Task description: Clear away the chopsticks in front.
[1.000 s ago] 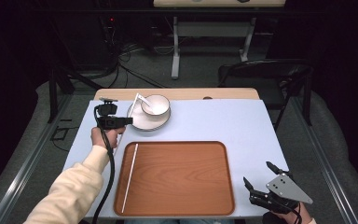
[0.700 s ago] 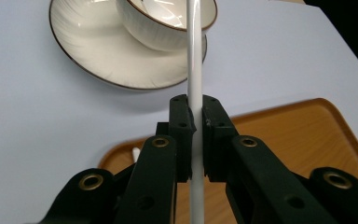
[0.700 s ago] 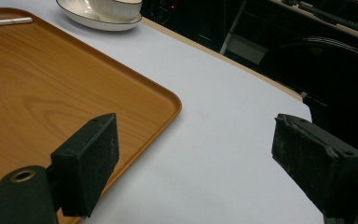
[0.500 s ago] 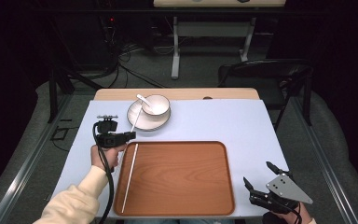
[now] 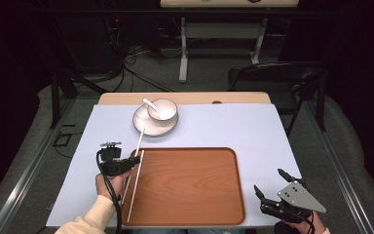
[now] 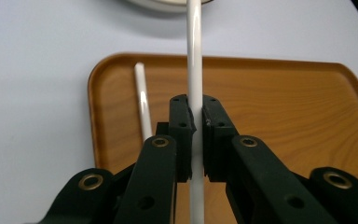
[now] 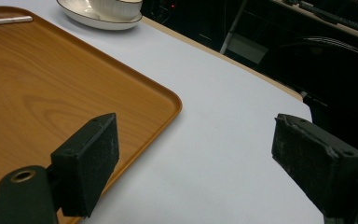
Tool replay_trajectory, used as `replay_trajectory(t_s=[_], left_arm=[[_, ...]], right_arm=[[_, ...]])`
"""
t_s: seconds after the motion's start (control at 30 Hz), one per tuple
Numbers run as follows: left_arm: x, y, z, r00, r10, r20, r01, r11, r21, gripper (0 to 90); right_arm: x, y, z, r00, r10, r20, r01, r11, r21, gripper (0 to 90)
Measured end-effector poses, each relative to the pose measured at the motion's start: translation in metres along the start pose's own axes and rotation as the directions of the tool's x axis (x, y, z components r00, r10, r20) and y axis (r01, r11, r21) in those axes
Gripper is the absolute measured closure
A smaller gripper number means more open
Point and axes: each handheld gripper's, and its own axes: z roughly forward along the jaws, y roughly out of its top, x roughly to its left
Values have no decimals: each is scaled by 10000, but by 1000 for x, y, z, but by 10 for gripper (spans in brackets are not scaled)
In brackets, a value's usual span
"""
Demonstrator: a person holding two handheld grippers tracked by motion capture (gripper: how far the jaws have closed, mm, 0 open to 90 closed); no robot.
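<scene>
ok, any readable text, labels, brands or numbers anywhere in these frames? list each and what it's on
None readable.
wooden tray: plain wood grain, no print.
bowl and saucer: plain white, dark rim line only.
white chopstick in the left gripper: unmarked.
right gripper: no lettering on its pads.

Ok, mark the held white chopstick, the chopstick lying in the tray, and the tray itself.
held chopstick (image 6: 195,70), left gripper view, shaft above the jaws.
tray chopstick (image 6: 143,105), left gripper view, mid-shaft.
wooden tray (image 5: 190,180), high view, bare floor.
</scene>
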Motion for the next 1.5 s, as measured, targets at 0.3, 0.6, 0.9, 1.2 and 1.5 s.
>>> replay_trajectory(t_s=[0.3,0.6,0.9,1.2,1.5], left_arm=[[8,-30,12,9973,-387,-616,432,9964,731,845],[10,-30,12,9946,-359,-977,427,9967,694,841],[10,-32,13,9944,-255,-1028,344,9957,863,811],[10,-26,12,9990,382,-242,-353,9935,1083,639],[4,-4,3,9738,2240,-385,-2199,9714,897,291]], right_arm=[[0,0,0,10000,-24,-1,24,10000,-20,143],[0,0,0,10000,-23,-15,23,10000,-2,143],[0,0,0,10000,-22,3,22,10000,-11,143],[0,0,0,10000,-20,-8,20,10000,-13,143],[0,0,0,9999,-108,-66,109,9999,34,143]])
